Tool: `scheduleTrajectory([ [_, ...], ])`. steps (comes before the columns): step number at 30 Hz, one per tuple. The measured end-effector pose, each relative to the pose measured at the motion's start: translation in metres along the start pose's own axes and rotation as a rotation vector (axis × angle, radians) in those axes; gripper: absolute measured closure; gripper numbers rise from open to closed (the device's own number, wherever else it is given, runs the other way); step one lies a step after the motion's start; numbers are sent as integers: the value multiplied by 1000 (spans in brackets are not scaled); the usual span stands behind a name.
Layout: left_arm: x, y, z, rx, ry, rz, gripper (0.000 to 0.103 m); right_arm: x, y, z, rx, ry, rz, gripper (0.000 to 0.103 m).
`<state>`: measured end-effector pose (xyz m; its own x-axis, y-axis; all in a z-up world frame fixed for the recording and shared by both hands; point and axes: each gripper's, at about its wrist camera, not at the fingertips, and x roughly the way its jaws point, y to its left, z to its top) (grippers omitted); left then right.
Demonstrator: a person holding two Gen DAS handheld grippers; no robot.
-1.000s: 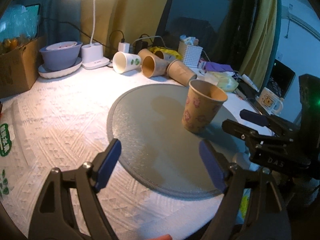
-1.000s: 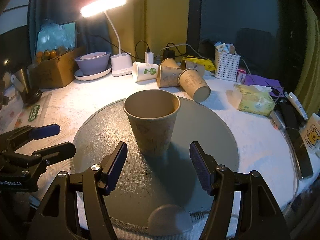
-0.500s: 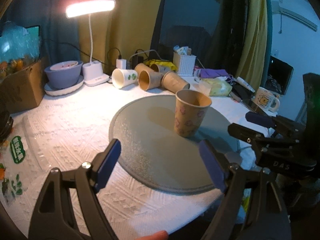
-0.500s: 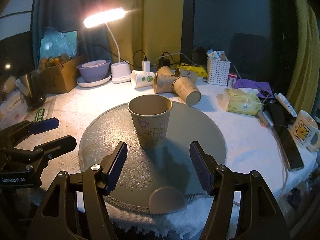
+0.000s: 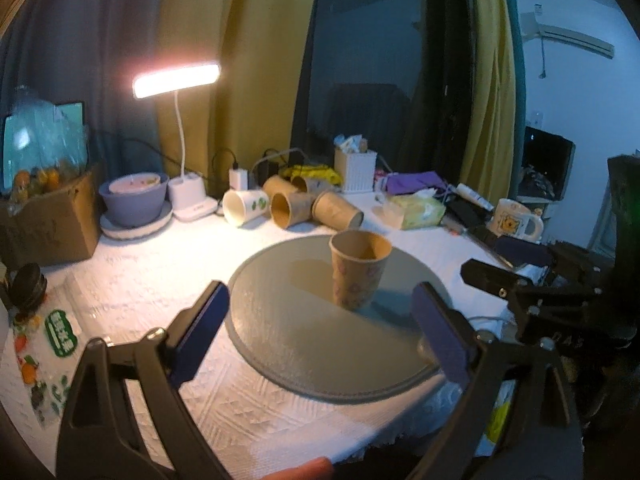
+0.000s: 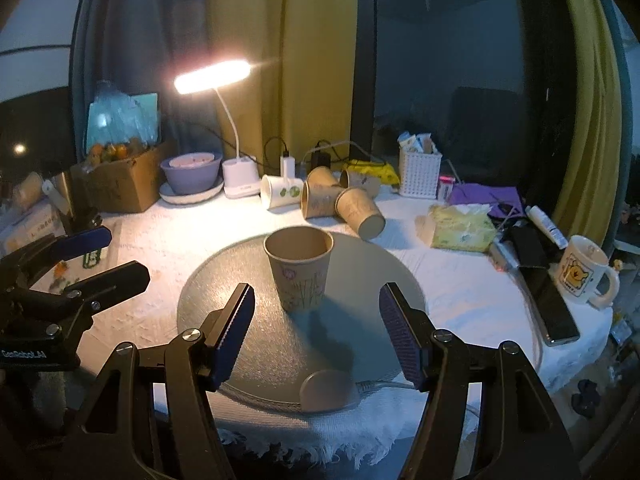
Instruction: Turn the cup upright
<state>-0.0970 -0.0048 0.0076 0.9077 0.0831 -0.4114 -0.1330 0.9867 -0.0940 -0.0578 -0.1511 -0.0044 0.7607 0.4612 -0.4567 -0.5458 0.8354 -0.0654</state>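
A brown paper cup (image 5: 359, 270) with a flower print stands upright, mouth up, on the round grey glass disc (image 5: 288, 320); it also shows in the right wrist view (image 6: 300, 274) on the disc (image 6: 248, 344). My left gripper (image 5: 320, 332) is open and empty, well back from the cup at the table's near edge. My right gripper (image 6: 318, 330) is open and empty, also short of the cup. Each gripper shows in the other's view: the right one (image 5: 516, 276) and the left one (image 6: 76, 260).
Several paper cups (image 6: 332, 200) lie on their sides at the back by a white cup (image 6: 280, 192). A lit desk lamp (image 6: 236, 176), bowl (image 6: 192, 170), cardboard box (image 6: 120, 180), white basket (image 6: 420, 172), tissue pack (image 6: 460, 224), mug (image 6: 580, 276) and phone (image 6: 554, 308) ring the table.
Both grippers have pulled back and up from the cup, which now looks smaller and farther away. The cup stays upright on the disc.
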Motion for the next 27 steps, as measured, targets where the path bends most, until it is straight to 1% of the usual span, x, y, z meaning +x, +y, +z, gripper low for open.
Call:
scheduleTrajectory([
  [4, -14, -5, 7, 16, -37, -1, 9, -16, 0, 7, 0, -28, -8, 35],
  [11, -36, -11, 19, 35, -96, -26, 9, -43, 1, 21, 6, -73, -20, 35],
  [21, -60, -9, 35, 19, -128, -53, 9, -68, 7, 37, -2, -98, -35, 35],
  [27, -78, -4, 47, 6, -161, -55, 9, -83, 11, 46, 25, -109, -26, 35],
])
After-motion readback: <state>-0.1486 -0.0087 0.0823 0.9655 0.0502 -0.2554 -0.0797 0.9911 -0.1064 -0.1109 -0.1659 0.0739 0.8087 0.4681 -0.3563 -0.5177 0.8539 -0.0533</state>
